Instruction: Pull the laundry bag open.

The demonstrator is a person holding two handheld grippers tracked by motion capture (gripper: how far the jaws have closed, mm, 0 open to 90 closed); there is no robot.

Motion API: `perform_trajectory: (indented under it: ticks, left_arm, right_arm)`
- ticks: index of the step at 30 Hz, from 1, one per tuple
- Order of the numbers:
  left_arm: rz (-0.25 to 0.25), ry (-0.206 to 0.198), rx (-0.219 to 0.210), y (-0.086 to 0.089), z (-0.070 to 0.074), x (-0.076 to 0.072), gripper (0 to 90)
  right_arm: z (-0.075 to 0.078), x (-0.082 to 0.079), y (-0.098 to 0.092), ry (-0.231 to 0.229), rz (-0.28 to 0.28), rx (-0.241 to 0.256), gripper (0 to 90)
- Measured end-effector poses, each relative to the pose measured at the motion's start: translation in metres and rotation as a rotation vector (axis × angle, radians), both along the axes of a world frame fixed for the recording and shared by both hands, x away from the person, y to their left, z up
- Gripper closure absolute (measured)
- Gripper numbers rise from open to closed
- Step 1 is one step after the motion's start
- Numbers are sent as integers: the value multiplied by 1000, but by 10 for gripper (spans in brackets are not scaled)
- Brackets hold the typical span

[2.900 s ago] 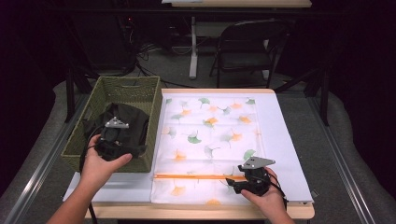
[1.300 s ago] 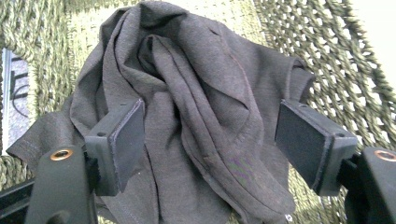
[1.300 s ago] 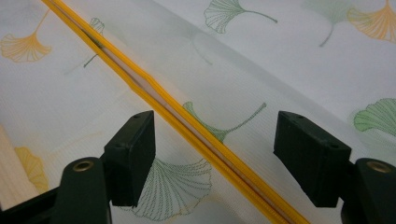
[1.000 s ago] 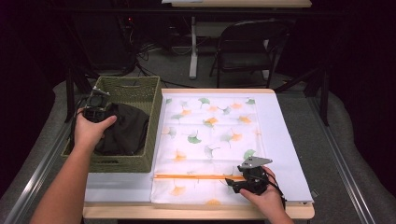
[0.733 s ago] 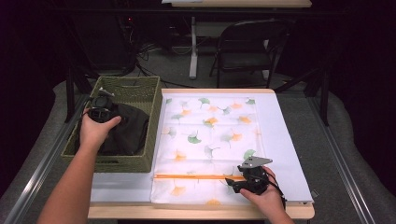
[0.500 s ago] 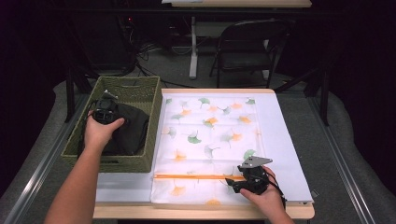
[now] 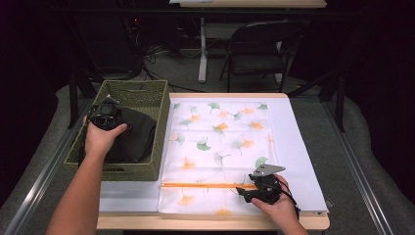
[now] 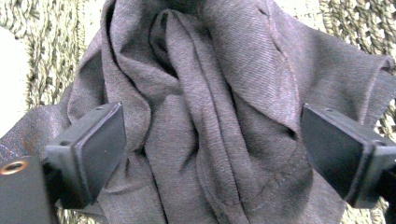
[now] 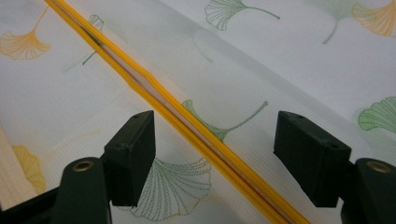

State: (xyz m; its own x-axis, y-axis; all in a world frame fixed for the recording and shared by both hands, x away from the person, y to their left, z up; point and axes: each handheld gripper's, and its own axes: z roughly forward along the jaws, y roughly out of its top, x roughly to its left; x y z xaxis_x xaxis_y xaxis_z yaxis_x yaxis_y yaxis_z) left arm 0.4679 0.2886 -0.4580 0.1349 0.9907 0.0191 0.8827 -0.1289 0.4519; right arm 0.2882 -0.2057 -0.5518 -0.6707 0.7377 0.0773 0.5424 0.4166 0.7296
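The dark cloth lay bunched in the basket at far left. The left gripper hovered over it, jaws apart; best to pinch one thick fold. The right gripper, jaws apart, straddled the bag's zip near right.

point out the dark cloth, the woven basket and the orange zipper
dark cloth (image 8: 205,121), left gripper view, on the bunched middle folds between the fingers
woven basket (image 7: 139,89), high view, on its far rim
orange zipper (image 9: 187,122), right gripper view, on the stretch between the fingers
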Motion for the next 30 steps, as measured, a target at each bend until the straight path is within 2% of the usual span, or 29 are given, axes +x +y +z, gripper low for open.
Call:
perform_trajectory:
  ticks: [10, 13, 15, 16, 17, 18, 22, 28, 30]
  left_arm:
    - [-11, 19, -71, 12, -8, 7, 1]
    - [-13, 18, -78, 13, -10, 8, 1]
    - [-8, 16, -107, 16, -15, 9, 1]
    - [-8, 16, -107, 16, -15, 9, 1]
    - [4, 22, -152, 20, -21, 9, 1]
    - [10, 28, -161, 21, -24, 10, 0]
    - [-6, 12, -156, 21, -28, 11, 0]
    - [-12, 32, -160, 18, -34, 13, 3]
    - [-6, 32, -175, 18, -37, 12, 20]
  right_arm:
    - [0, 0, 0, 1, -1, 1, 291]
    - [0, 0, 0, 2, 1, 3, 291]
    - [-1, 0, 0, 3, 2, 5, 291]
    - [-1, 0, 0, 3, 2, 5, 291]
    - [-1, 0, 0, 2, 2, 9, 291]
    - [-1, 0, 0, 2, 0, 10, 291]
    - [-2, 0, 0, 6, 1, 7, 291]
    - [-2, 0, 2, 10, 2, 5, 291]
    - [-2, 0, 2, 11, 2, 5, 291]
